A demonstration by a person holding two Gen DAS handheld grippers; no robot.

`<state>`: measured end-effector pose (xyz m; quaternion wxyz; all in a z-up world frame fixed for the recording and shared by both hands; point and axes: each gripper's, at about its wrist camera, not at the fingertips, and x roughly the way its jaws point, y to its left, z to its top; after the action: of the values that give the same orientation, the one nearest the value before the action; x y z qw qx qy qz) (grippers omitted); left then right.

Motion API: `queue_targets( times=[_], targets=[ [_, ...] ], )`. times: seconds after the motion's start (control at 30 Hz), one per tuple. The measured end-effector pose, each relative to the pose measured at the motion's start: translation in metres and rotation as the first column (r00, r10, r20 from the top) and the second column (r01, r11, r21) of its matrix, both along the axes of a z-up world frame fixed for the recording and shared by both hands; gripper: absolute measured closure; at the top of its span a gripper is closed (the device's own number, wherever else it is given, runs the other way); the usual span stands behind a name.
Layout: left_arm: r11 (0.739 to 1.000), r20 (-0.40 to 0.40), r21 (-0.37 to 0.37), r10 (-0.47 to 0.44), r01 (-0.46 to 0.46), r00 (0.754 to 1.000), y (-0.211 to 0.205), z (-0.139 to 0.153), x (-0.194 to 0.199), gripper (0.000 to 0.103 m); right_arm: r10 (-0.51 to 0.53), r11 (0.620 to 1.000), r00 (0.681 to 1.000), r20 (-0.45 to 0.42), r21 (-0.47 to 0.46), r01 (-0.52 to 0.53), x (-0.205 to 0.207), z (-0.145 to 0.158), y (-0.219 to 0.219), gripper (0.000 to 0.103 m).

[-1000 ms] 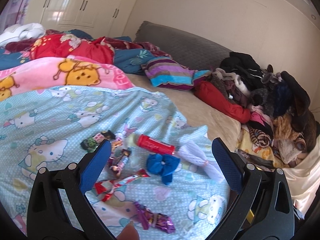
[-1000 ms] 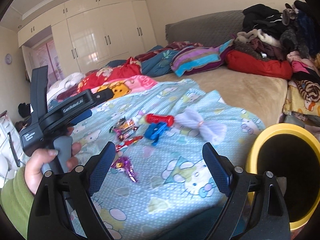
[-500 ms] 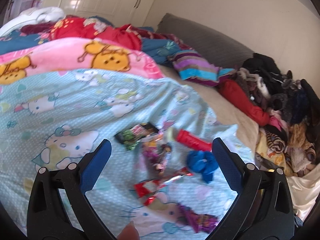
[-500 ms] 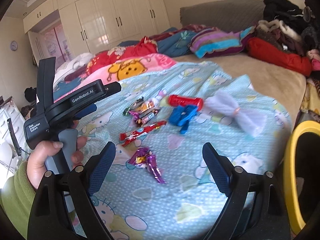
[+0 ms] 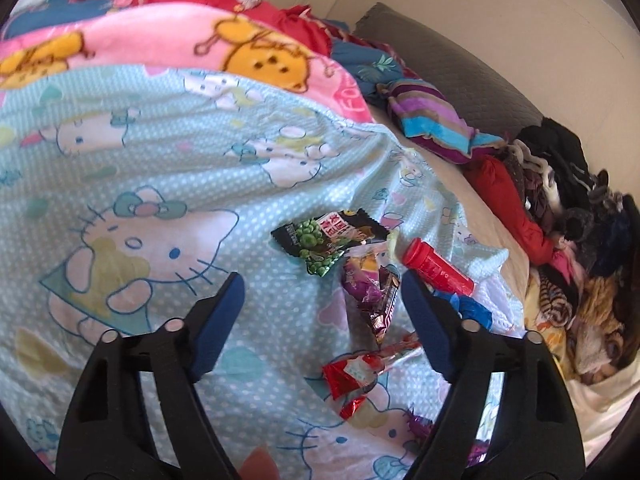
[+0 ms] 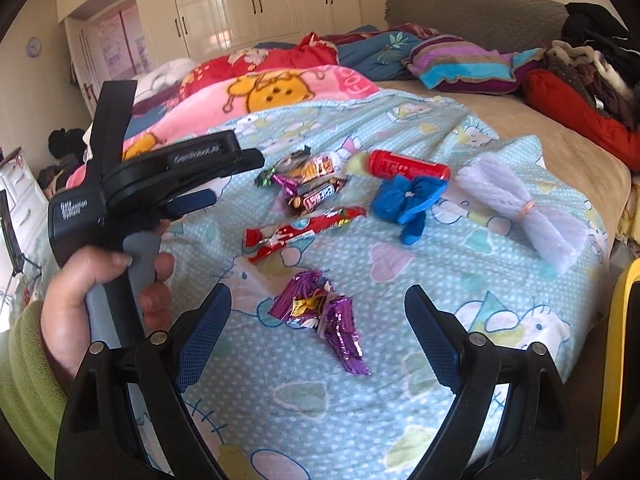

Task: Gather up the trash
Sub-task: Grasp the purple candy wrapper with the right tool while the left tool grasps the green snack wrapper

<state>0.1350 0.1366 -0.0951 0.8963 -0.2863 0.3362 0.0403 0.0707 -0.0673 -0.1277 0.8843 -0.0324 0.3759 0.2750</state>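
1. Broadly, a bedroom: cream wardrobe doors (image 6: pixel 248 4) stand behind a bed with a grey headboard (image 6: pixel 476 12), and clothes (image 5: pixel 568 208) are piled along one side.
2. A light-blue cartoon-cat blanket (image 6: pixel 400 264) covers the bed, and the trash lies on it near a yellow bin rim (image 6: pixel 618 360).
3. The trash is crinkled: a red wrapper (image 6: pixel 300 230), a purple foil wrapper (image 6: pixel 324 316), a green-and-black snack packet (image 5: pixel 328 236), a red tube (image 6: pixel 408 166) and blue crumpled plastic (image 6: pixel 408 200).
4. The left gripper (image 5: pixel 320 312) is closing, its jaws apart above the purple candy wrappers (image 5: pixel 372 284), gripping nothing.
5. The right gripper (image 6: pixel 318 332) hangs wide apart over the purple foil wrapper, empty.
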Motion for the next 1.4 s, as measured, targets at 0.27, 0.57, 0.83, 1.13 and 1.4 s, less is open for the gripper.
queue_targets(
  times=[0.27, 0.57, 0.83, 1.13, 1.4],
  targets=[
    [0.996, -0.024, -0.086, 0.010, -0.012, 1.000, 0.007, -0.010, 0.019, 0.042, -0.007, 1.000, 0.997, -0.076, -0.022, 0.006, 0.013, -0.019, 0.005, 0.024],
    [0.968, -0.063, -0.245, 0.043, -0.058, 0.997, 0.019, -0.027, 0.045, 0.049, 0.021, 0.999, 0.994, -0.109, -0.026, -0.024, 0.013, -0.025, 0.009, 0.051],
    [0.955, -0.087, -0.289, 0.050, -0.073, 0.995, 0.020, -0.031, 0.054, 0.088, 0.038, 0.999, 0.992, -0.124, -0.004, -0.039, 0.011, -0.028, 0.008, 0.069],
    [0.955, -0.039, -0.294, 0.018, -0.029, 0.999, 0.012, -0.022, 0.040, 0.101, 0.012, 0.999, 0.995, -0.102, 0.051, -0.007, 0.008, -0.021, -0.006, 0.069],
    [0.972, 0.022, -0.233, -0.030, 0.034, 0.999, -0.002, 0.006, 0.020, 0.103, 0.003, 0.996, 0.997, -0.071, 0.089, 0.004, -0.001, -0.011, -0.017, 0.070]
  ],
)
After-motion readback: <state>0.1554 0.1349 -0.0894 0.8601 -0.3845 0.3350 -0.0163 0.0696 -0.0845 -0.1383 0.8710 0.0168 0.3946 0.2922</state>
